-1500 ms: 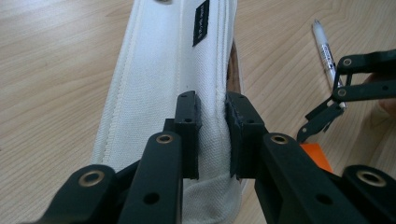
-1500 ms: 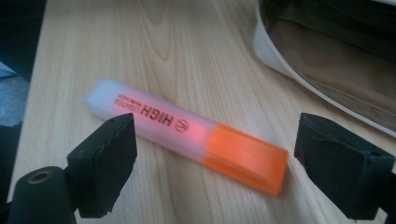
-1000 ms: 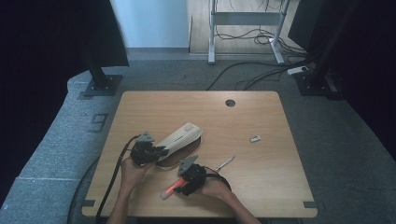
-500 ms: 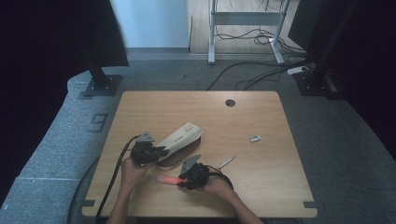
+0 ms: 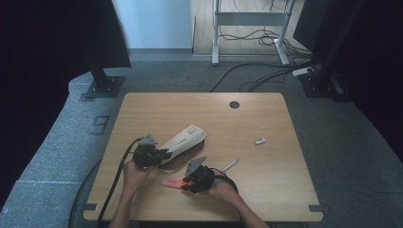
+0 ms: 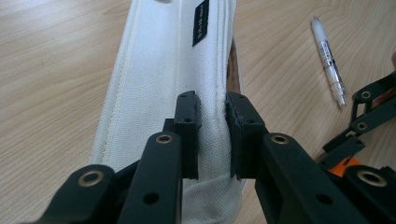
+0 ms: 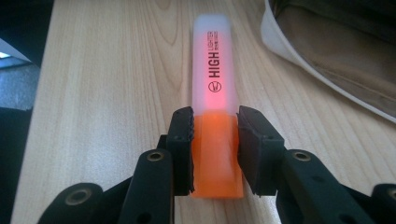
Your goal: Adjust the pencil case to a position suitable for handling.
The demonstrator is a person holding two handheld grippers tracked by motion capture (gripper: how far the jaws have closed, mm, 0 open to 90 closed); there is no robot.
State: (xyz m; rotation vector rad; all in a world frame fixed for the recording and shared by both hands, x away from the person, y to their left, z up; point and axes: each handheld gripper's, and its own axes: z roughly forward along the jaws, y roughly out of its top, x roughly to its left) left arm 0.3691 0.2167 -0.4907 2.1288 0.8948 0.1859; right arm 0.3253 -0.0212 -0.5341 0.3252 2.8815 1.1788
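Near the front edge of the bench (image 5: 266, 118), the right hand-held gripper (image 5: 186, 183) has its jaws clamped on the orange body of a highlighter (image 7: 214, 116); they have just been closing onto it. Black lettering along its translucent cap reads "HIGH", with smaller print beside it too fine to make out. The highlighter lies flat, its cap pointing toward the left edge.

Just behind it, toward the bench's middle, lies a white fabric pencil case (image 6: 168, 70), and the left hand-held gripper (image 6: 212, 123) is pinched shut on a fold of the cloth at its near end. A small black label is sewn on the case; its writing is unreadable. The right gripper view shows the case's open mouth and tan lining, contents not discernible.

A white pen (image 6: 329, 60) lies beside the case, its print illegible. A small pale object (image 5: 259, 141) sits toward the right edge.
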